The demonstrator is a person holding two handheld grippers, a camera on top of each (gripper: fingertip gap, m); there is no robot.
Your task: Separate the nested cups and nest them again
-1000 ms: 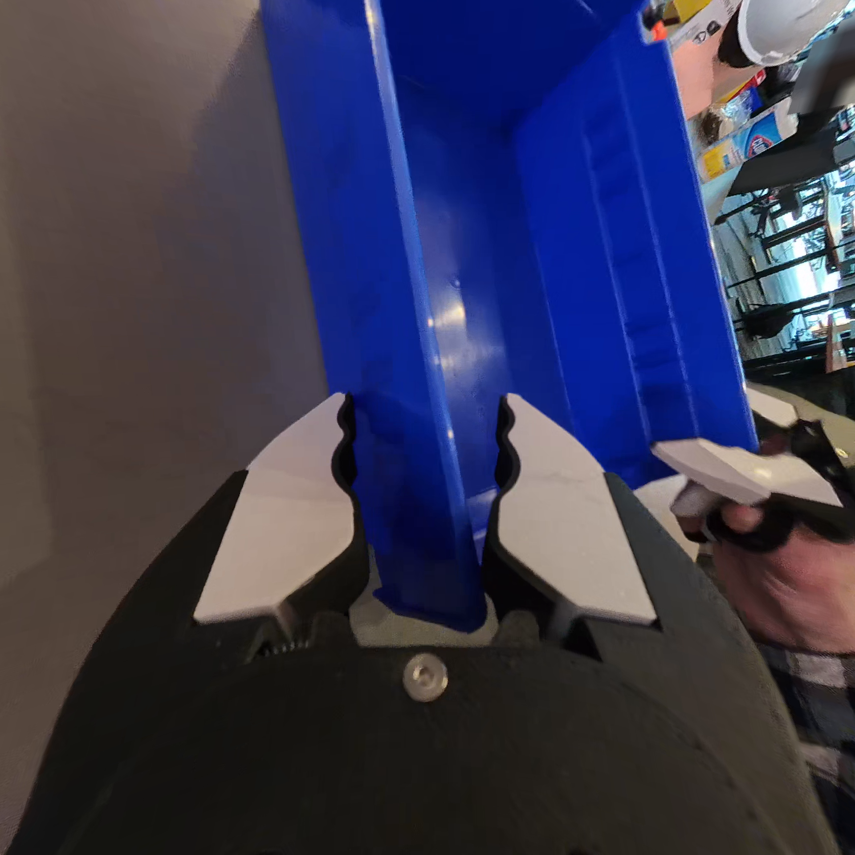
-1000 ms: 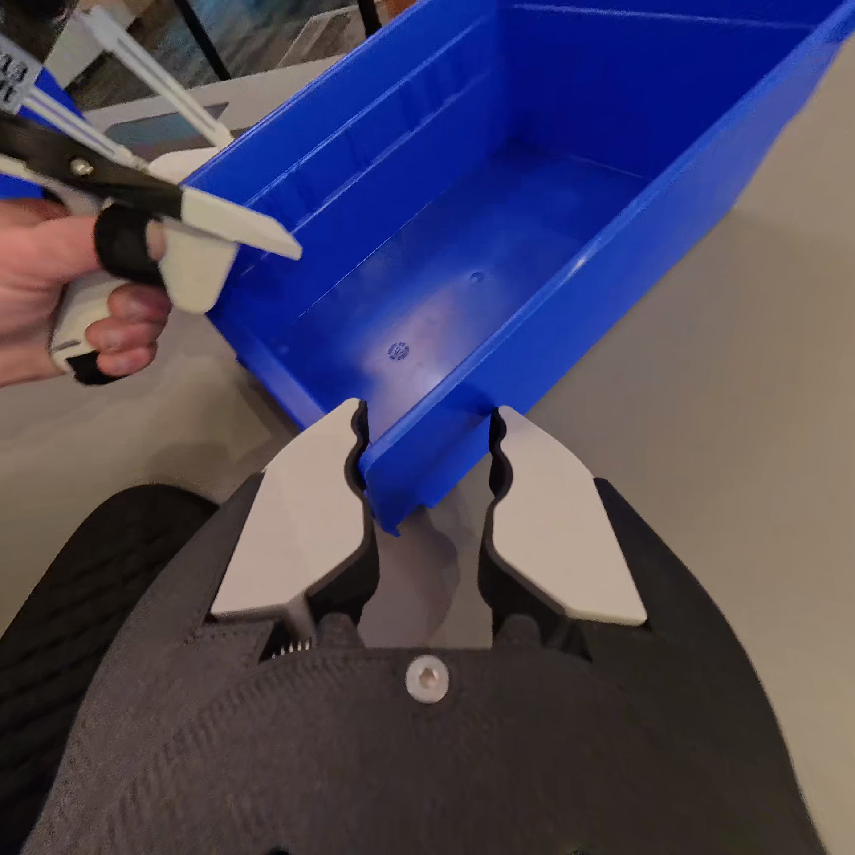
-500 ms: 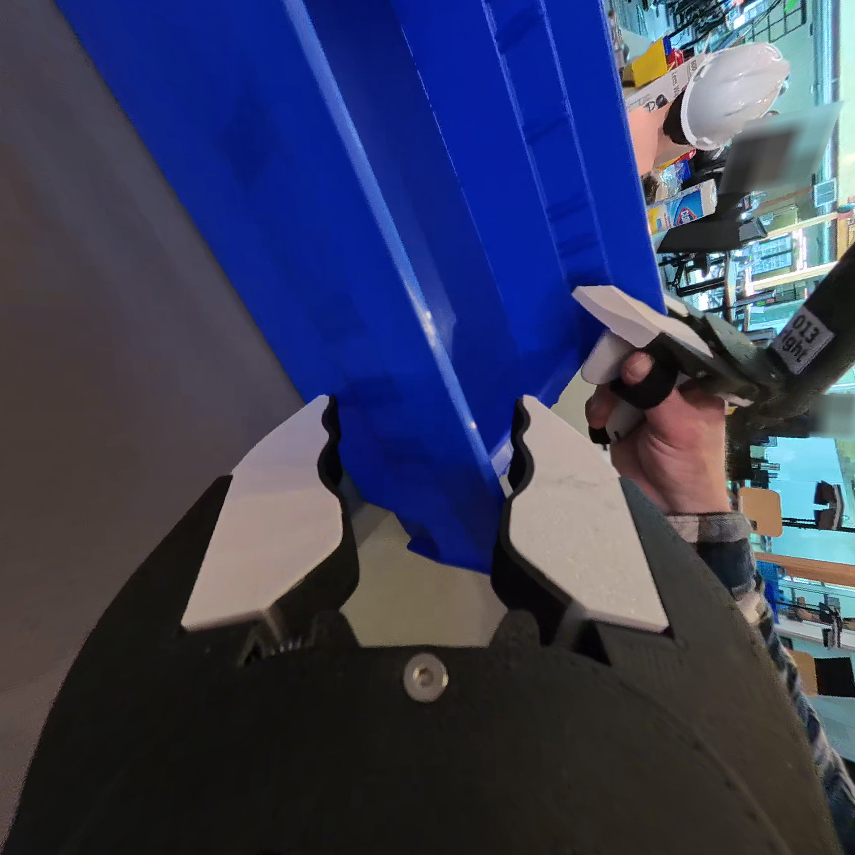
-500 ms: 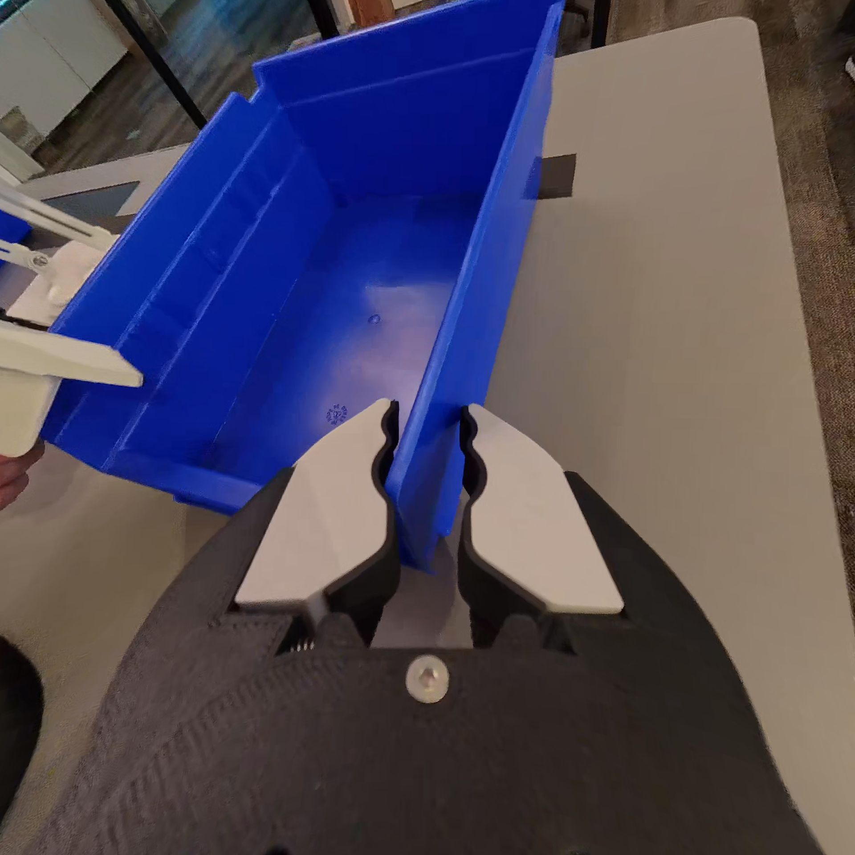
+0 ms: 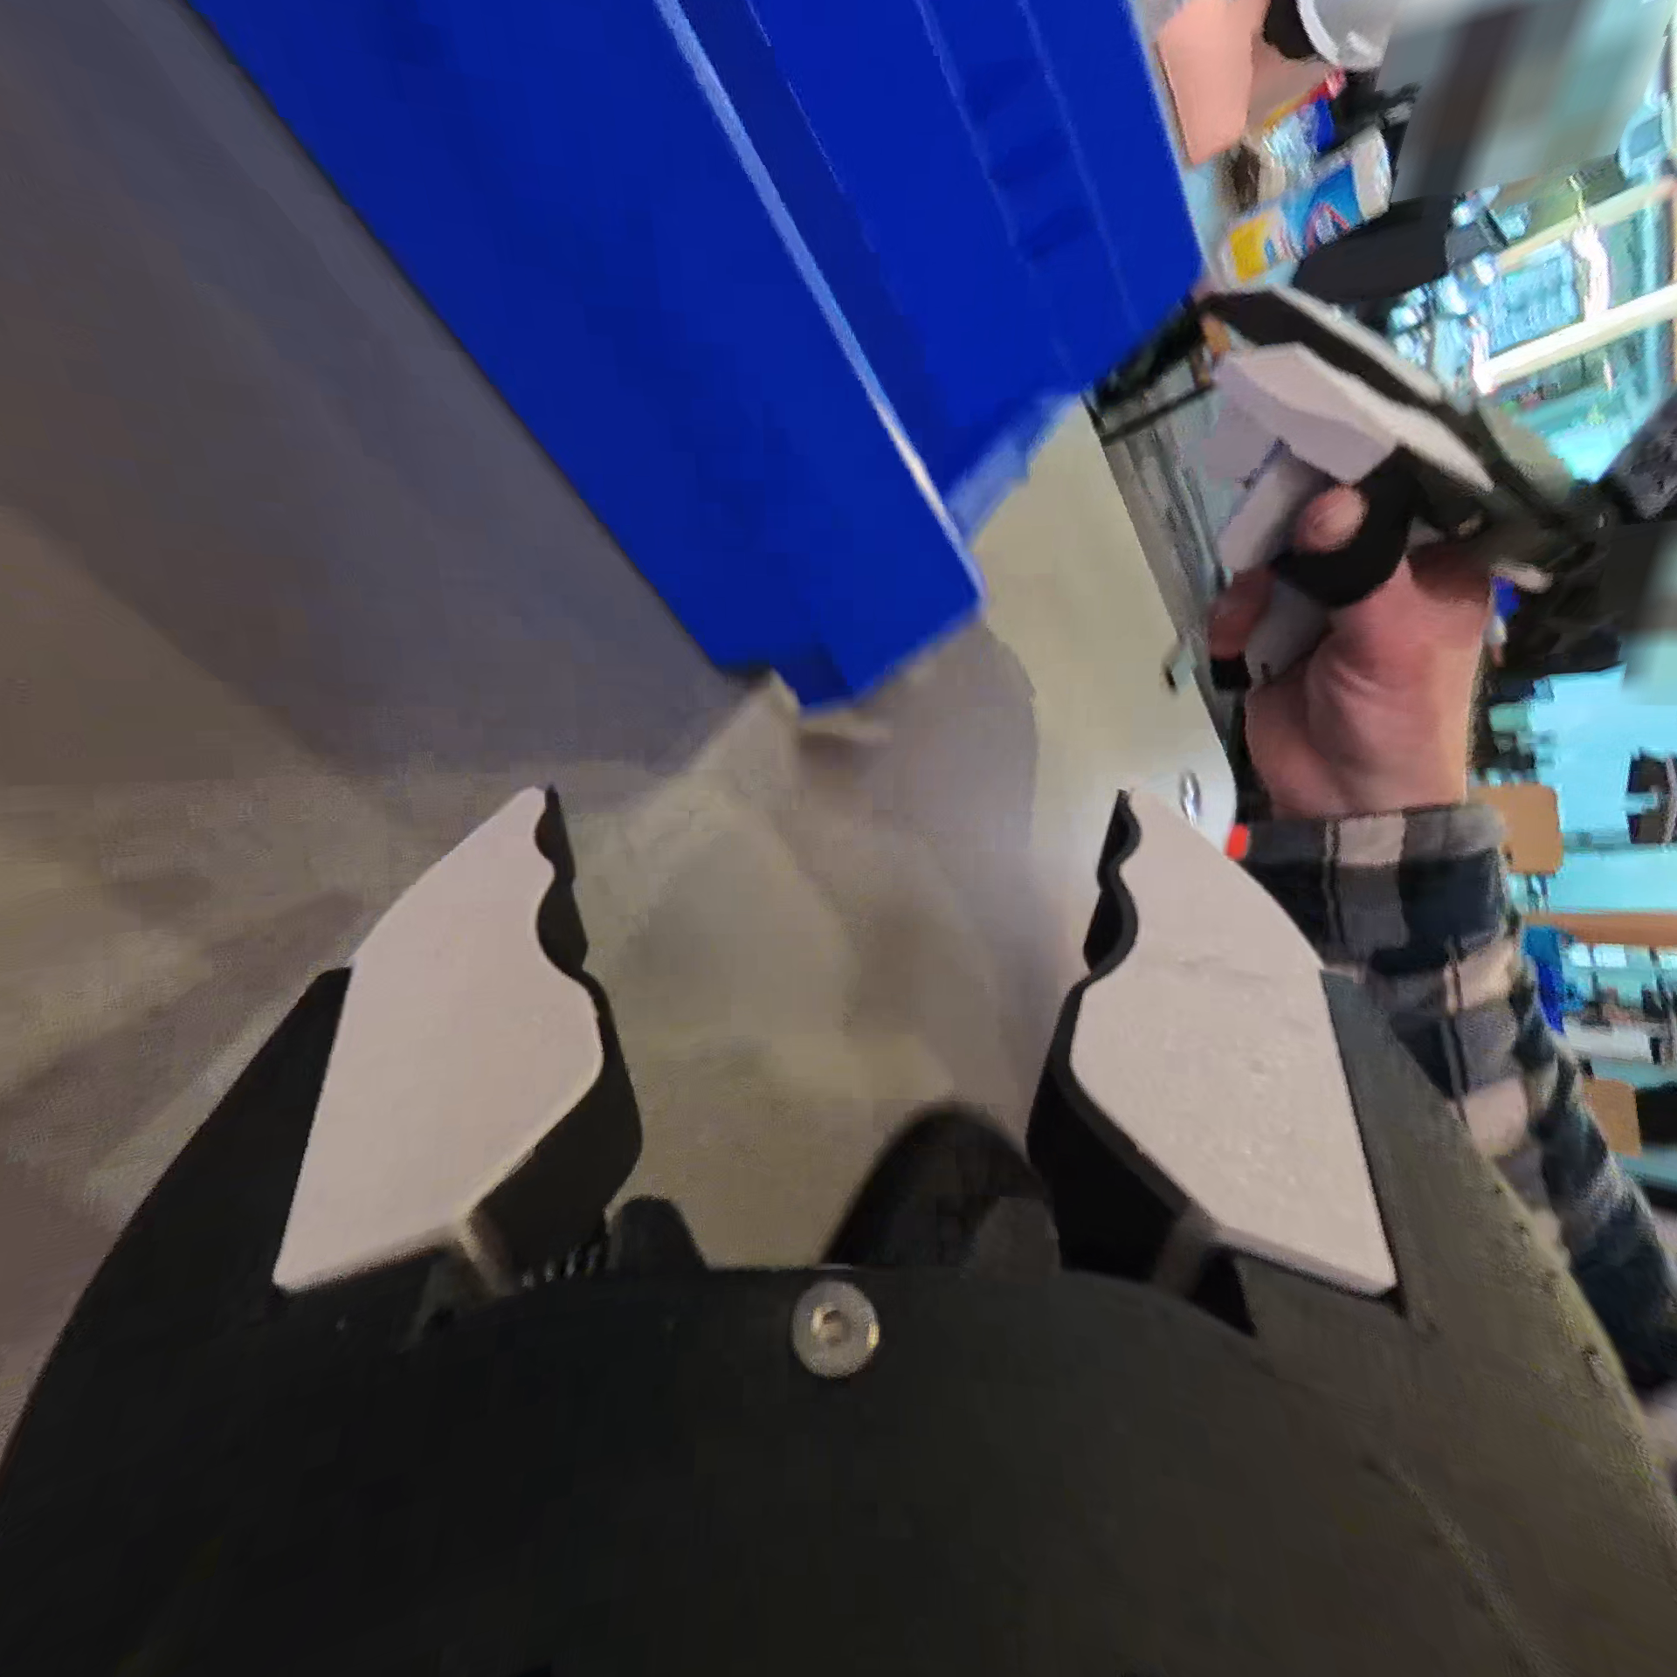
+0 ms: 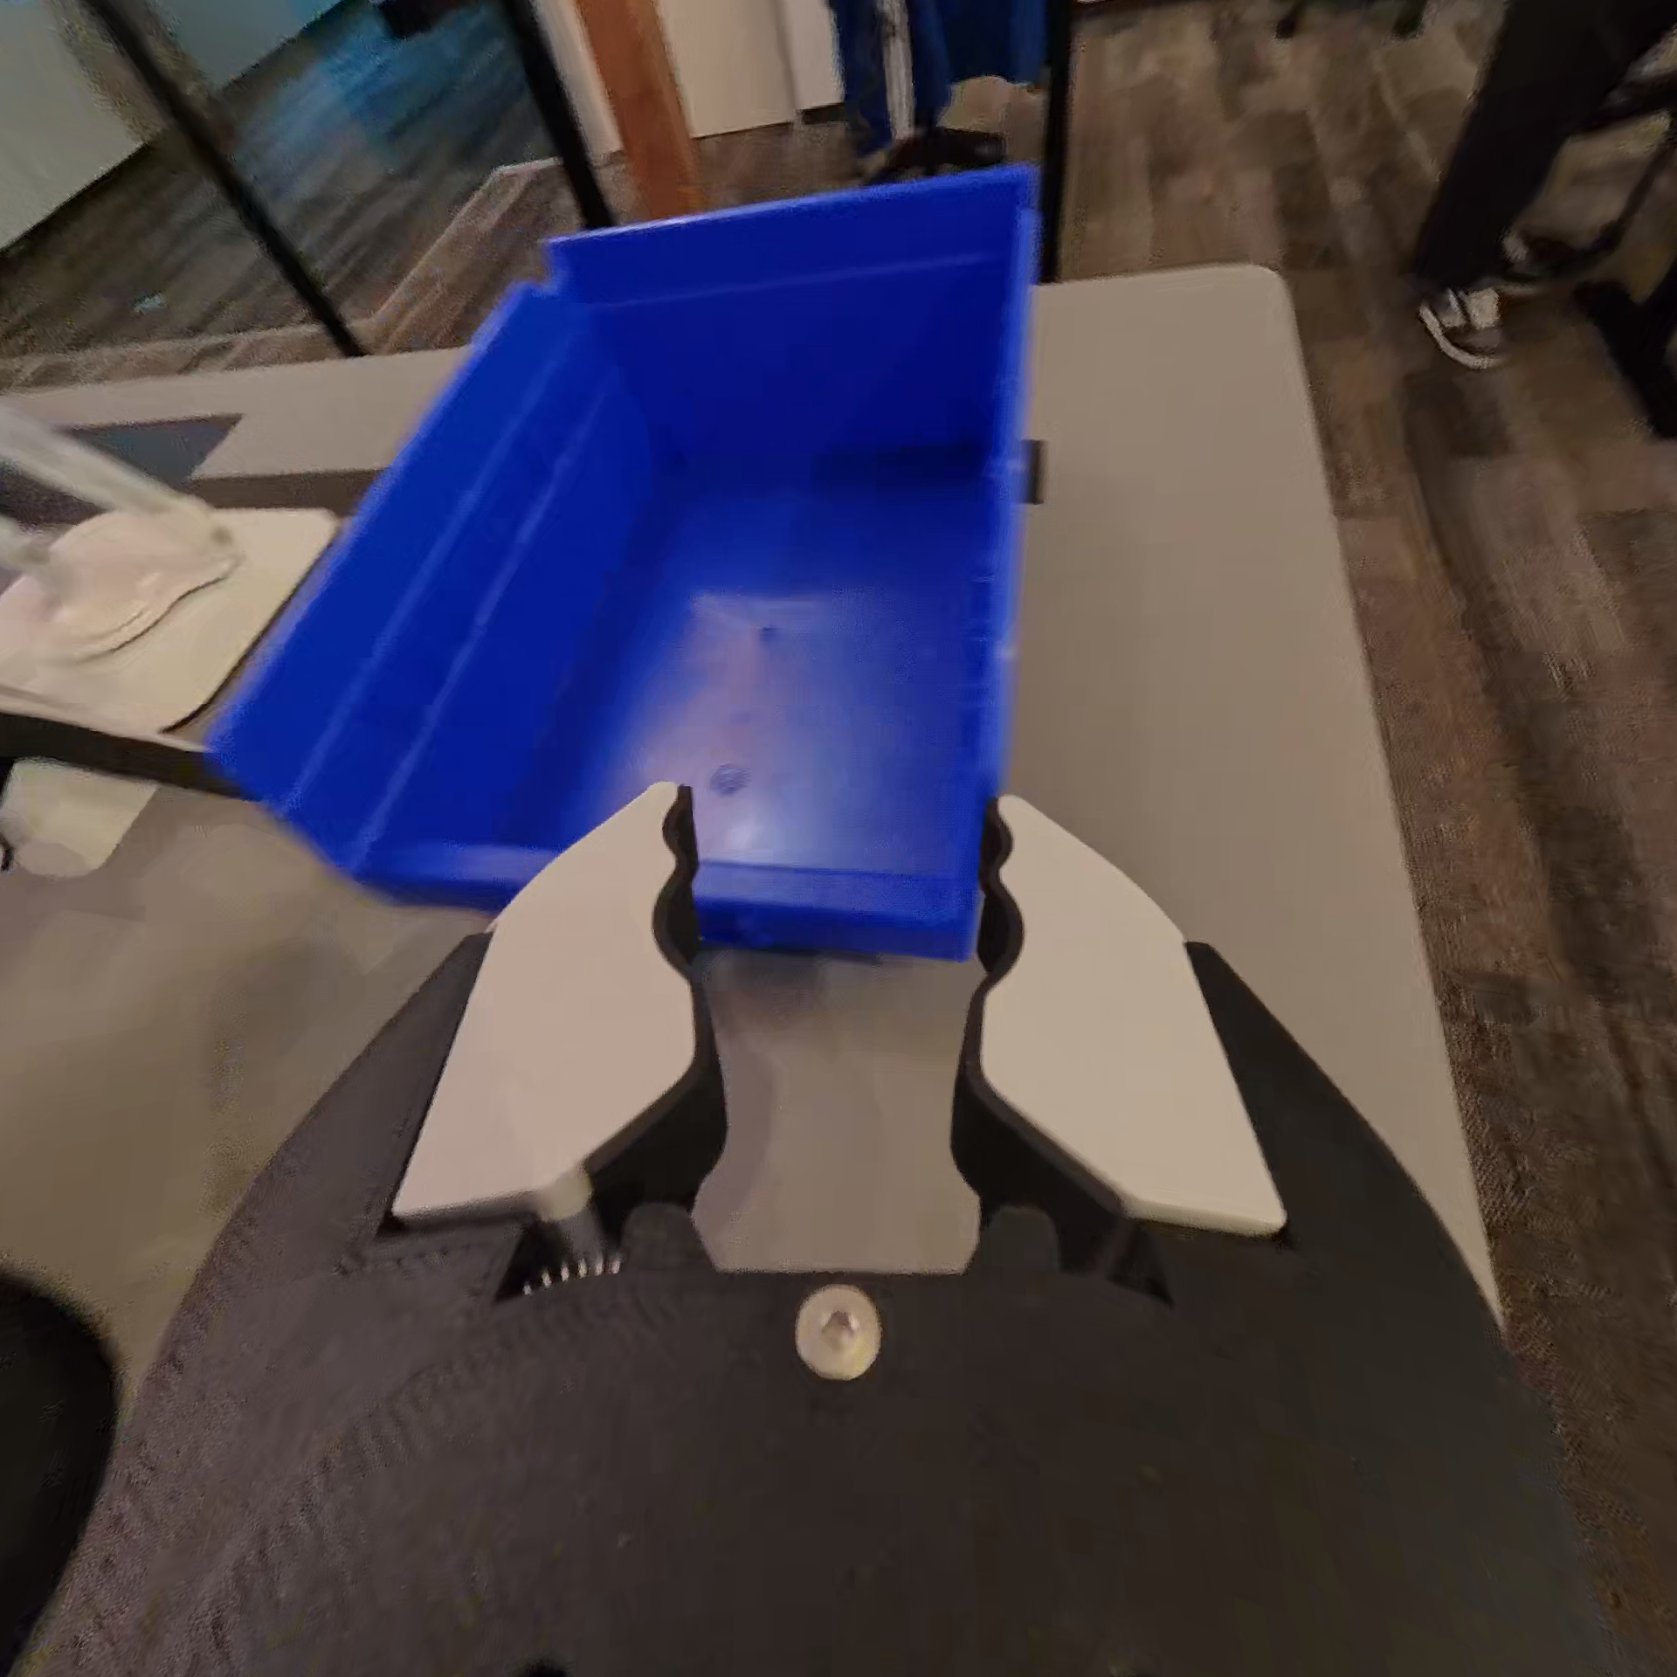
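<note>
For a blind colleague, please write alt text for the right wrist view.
An empty blue plastic bin sits on a grey table. The open right gripper is at the bin's near wall without gripping it.

left gripper (image 5: 835, 799): jaws spread wide, off the blue bin (image 5: 690, 299) wall, which now sits ahead of its tips | right gripper (image 6: 835, 817): released the side wall, jaws opened, bin's (image 6: 726, 563) near corner just ahead between fingertips

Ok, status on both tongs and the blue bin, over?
Left tongs wide open, clear of blue bin. Right tongs open, near corner between the fingers, not gripped. Bin empty on grey table. Nothing in the way.
</note>
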